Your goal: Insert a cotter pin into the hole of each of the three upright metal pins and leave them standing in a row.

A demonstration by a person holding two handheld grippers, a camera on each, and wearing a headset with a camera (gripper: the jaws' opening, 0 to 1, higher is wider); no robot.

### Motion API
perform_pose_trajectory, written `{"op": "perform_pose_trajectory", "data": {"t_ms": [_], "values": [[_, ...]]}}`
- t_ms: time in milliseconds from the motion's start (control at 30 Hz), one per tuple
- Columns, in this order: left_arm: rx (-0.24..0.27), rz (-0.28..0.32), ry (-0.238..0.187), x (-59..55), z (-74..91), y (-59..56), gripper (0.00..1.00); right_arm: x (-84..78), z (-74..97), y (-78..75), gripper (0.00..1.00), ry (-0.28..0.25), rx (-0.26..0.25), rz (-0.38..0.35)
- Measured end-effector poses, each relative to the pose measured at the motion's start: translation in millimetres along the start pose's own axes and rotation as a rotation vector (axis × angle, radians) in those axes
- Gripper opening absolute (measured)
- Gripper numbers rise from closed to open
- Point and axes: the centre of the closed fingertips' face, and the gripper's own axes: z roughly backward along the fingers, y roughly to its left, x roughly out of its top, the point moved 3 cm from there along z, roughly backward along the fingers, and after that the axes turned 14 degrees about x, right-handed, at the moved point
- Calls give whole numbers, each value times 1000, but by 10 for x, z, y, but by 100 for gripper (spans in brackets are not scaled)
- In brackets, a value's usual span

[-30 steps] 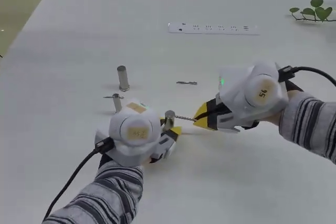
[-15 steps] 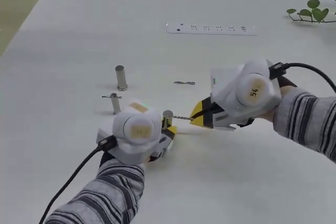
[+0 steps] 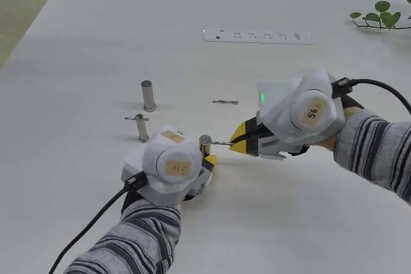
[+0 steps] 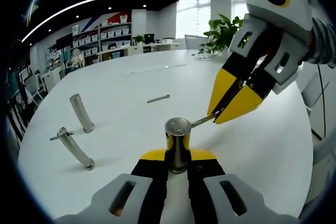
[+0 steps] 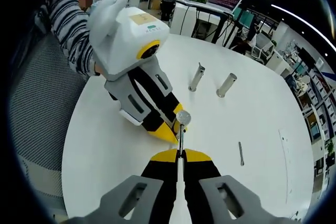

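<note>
Left gripper (image 4: 177,157) clenched on the near upright pin (image 4: 177,139), which stands vertical. Right gripper (image 4: 229,103) pinches a cotter pin (image 4: 201,122) with its long axis level and its tip at that pin's head. I can't tell if it's in the hole. Beyond the near upright pin: finished pin (image 3: 142,128), bare pin (image 3: 148,95), spare cotter (image 3: 225,102) — flat white table (image 3: 96,43), plenty of room.

We read perhaps 56 on the label (image 3: 312,112) of the right gripper (image 3: 239,140); the sticker (image 3: 176,169) on the left gripper (image 3: 207,153) is blurred.
</note>
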Motion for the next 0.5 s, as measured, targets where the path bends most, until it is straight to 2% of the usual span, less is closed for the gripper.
{"op": "perform_pose_trajectory", "data": {"t_ms": [67,400,500], "values": [[4,3,-1,-3,-3,1,10,4,-25,-7,0,14,-4,10],[29,11,0,-13,-5,-4,10,89,-87,-28,0,12,-9,23],[38,18,2,-15,-8,-3,10,107,-101,-38,0,33,-19,56]]}}
